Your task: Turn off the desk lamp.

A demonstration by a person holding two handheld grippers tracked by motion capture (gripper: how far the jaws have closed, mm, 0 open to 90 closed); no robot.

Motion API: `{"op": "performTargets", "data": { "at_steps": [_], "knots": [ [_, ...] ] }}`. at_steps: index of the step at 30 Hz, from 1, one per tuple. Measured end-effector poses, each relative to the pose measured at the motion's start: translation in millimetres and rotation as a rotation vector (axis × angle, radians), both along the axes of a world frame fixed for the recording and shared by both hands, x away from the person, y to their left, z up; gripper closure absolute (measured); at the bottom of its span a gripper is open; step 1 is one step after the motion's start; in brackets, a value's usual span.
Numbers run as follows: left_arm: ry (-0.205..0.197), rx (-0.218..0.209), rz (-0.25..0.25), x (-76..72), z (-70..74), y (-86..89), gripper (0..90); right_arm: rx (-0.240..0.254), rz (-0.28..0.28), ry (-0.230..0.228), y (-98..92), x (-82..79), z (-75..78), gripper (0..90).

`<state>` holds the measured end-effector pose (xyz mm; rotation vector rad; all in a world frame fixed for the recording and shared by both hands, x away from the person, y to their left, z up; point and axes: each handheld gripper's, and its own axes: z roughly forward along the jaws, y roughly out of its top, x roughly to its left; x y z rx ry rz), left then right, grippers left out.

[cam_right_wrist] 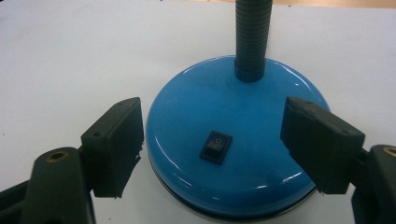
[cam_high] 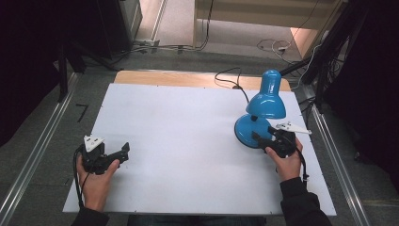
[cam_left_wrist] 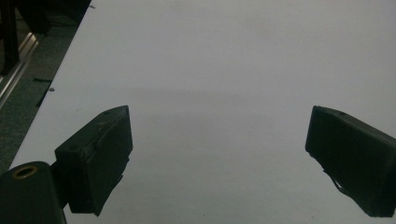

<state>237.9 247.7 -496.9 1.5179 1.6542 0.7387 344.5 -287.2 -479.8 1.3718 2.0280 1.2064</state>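
A blue desk lamp stands at the right of the white table, its shade bent down over its round base. A black rocker switch sits on top of the base, in front of the ribbed neck. My right gripper is open, with one jaw on each side of the base's near edge and the switch between them; the pads are not pressing on the base. My left gripper rests at the table's front left, open, with bare table between its jaws.
The lamp's black cord runs off the far edge of the table. Metal rails flank the table on both sides. Cables and furniture lie on the floor beyond the far edge.
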Motion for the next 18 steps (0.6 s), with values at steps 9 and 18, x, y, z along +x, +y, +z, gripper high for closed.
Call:
{"op": "performTargets", "data": {
  "at_steps": [9,18],
  "knots": [
    [0.0,-0.001,0.002,-0.2,-0.1,0.0,8.2,-0.003,-0.006,0.006,-1.3,-0.8,-0.3,20.2],
    [-0.001,0.0,0.002,-0.7,0.1,0.5,8.2,-0.009,-0.005,0.013,-1.7,-2.3,-0.5,20.2]
  ]
}}
